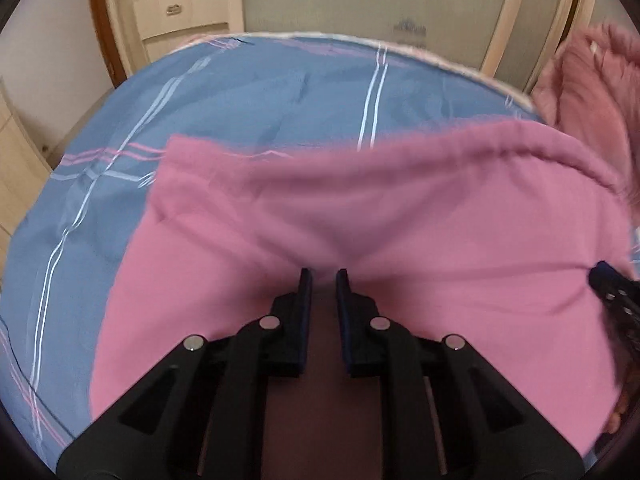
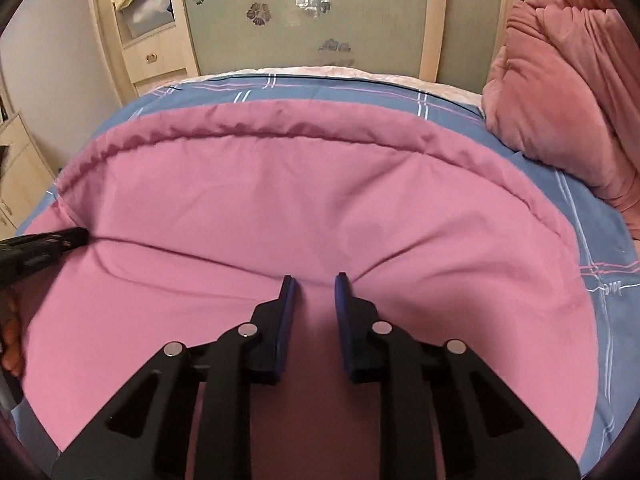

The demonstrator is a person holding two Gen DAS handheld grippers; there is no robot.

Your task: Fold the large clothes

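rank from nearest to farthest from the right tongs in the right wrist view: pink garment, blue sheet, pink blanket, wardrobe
1. Pink garment: between the right tongs, beneath them.
2. Blue sheet: under and around the garment, bare at right.
3. Pink blanket: heaped upper right.
4. Wardrobe: behind the bed, top.

left wrist: close above pink garment (image 1: 360, 208), facing wardrobe at 12
right wrist: same, close
shared: garment, bedsheet (image 1: 240, 92)
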